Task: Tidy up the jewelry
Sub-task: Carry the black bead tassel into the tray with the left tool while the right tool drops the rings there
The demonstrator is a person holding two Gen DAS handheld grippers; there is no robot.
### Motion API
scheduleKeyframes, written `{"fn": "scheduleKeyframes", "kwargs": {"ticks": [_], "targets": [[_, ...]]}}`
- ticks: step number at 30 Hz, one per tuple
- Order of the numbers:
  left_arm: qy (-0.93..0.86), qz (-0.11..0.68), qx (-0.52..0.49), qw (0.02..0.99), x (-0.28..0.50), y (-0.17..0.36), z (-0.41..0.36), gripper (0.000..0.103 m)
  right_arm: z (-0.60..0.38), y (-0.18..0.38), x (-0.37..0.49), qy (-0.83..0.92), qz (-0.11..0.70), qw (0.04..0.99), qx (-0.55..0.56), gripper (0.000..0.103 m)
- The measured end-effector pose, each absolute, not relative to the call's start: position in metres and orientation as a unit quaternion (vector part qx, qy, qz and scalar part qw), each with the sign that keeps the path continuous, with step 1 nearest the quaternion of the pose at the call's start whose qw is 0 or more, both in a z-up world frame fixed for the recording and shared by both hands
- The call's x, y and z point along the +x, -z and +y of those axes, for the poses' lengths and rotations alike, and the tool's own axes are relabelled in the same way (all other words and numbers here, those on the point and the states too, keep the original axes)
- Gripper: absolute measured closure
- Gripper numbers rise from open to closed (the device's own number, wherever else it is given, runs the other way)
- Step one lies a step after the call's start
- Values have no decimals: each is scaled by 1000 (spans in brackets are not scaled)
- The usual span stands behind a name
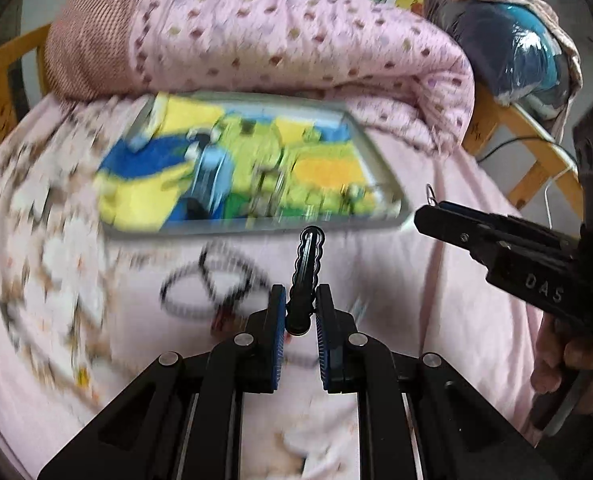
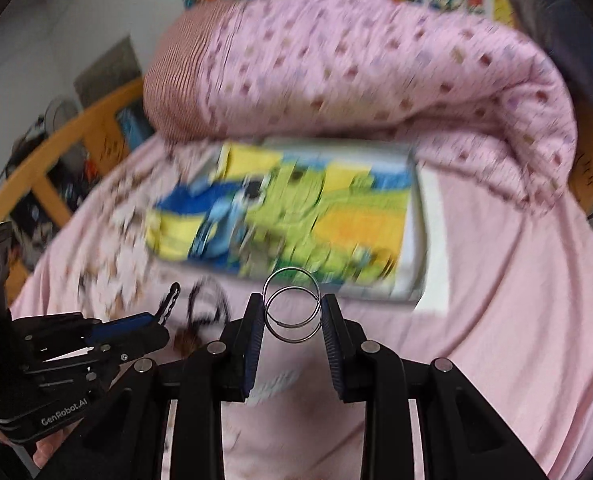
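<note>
My left gripper [image 1: 301, 312] is shut on a black wavy hair clip [image 1: 307, 272] that sticks up above the pink bed; the clip also shows in the right wrist view [image 2: 169, 300]. My right gripper [image 2: 293, 312] is shut on two silver hoop rings [image 2: 292, 306]; the gripper shows at the right in the left wrist view [image 1: 430, 216] with a ring tip poking out. A grey tray [image 1: 380, 156] lined with a yellow, blue and green cloth [image 1: 232, 168] lies ahead, blurred; it also shows in the right wrist view [image 2: 416, 216]. A black beaded necklace [image 1: 212, 280] lies on the bed in front of the tray.
A rolled pink dotted quilt [image 1: 288, 28] lies behind the tray. A wooden bed frame [image 1: 524, 160] runs at the right, with a dark plastic-wrapped bundle [image 1: 512, 48] above it. The bed sheet [image 1: 436, 280] is pink.
</note>
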State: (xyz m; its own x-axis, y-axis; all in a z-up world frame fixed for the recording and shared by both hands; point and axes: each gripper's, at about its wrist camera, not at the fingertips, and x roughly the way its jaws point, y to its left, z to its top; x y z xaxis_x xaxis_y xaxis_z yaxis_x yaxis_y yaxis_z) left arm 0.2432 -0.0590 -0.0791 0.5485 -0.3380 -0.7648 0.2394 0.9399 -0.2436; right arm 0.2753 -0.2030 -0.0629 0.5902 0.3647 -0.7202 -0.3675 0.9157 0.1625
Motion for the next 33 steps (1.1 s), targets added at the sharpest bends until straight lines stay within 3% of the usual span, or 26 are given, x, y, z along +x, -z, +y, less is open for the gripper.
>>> {"fn": "scheduleKeyframes", "kwargs": {"ticks": [7, 16, 25, 33], "targets": [[188, 445, -55, 874, 307, 74, -75, 91, -238, 61, 323, -180, 366, 913, 8, 76], [174, 489, -66, 853, 387, 105, -84, 91, -244, 107, 373, -180, 410, 894, 14, 76], [175, 525, -68, 830, 416, 133, -92, 91, -247, 150, 388, -173, 468, 867, 14, 76], [170, 548, -60, 817, 429, 132, -101, 91, -245, 154, 389, -172, 476, 862, 8, 75]]}}
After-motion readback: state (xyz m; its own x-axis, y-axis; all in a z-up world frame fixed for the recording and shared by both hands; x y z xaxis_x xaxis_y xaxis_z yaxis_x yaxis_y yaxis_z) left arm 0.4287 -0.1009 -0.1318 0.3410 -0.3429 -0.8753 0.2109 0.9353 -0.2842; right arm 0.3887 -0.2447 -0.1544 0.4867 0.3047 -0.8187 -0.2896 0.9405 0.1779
